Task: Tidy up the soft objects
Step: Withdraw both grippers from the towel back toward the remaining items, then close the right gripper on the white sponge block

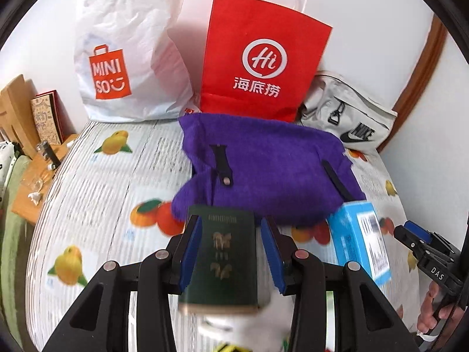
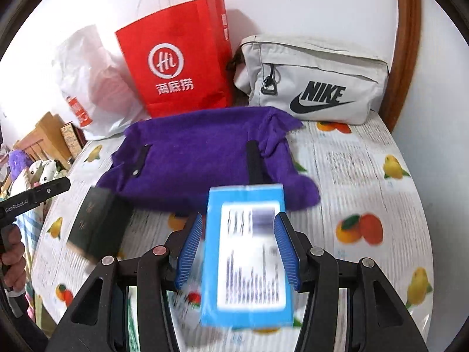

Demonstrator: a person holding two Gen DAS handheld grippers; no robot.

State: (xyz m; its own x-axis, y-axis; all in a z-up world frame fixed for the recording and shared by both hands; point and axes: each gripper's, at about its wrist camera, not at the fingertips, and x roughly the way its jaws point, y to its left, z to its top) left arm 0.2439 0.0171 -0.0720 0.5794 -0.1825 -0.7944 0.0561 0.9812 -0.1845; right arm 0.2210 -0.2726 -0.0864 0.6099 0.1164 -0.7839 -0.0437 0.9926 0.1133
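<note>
Left gripper [image 1: 231, 243]: jaws partly open, clamped on dark green booklet [image 1: 224, 261]. Right gripper [image 2: 239, 248]: jaws clamped on blue box [image 2: 246, 258]. Purple sweater [image 2: 199, 158] at frame centre on desk [image 2: 366, 176].

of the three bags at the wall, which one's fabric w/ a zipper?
The grey Nike pouch, rightmost of the three. The red paper bag has cord handles; the white Miniso bag is crinkled plastic.

Purple cloth [image 1: 263, 164], red bag [image 1: 261, 58], fruit-patterned tablecloth [image 1: 111, 182].
</note>
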